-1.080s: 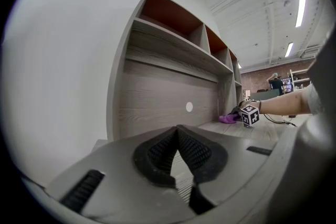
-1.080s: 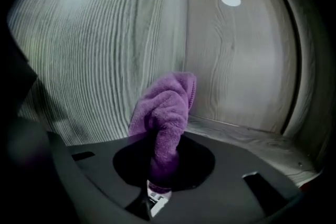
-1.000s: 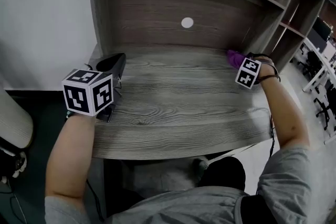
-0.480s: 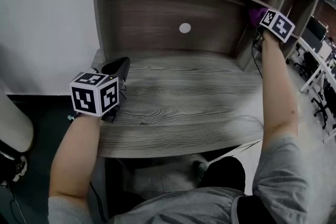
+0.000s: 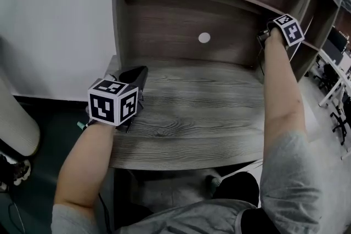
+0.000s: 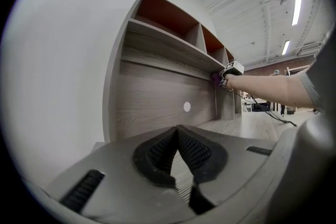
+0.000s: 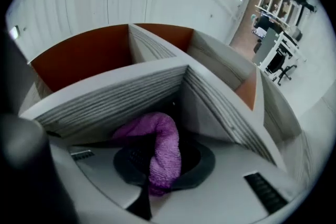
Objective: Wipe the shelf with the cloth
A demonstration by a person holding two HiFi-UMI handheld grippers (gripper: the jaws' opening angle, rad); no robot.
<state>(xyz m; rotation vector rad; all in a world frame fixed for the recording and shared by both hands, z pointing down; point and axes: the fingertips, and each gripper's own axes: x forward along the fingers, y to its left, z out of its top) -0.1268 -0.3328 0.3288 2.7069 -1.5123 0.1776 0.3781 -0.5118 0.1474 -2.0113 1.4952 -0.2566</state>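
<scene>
You're clamping cloth [image 7: 165, 139] in right gripper [image 7: 160, 168] at shelf [image 7: 105, 94] edge | be pressing flat, sweeping evenly | left gripper [image 6: 177, 157] sitting closed, empty

My left gripper [image 6: 177, 152] and right gripper [image 7: 160, 165] are pale grey shells with black ribbed pads [image 6: 157, 153], each topped by a white cube [image 5: 112, 102] printed with black square markers. I wear a grey short-sleeved shirt [image 5: 288, 167], and a thin black cable [image 6: 262, 112] runs from the right gripper.
</scene>
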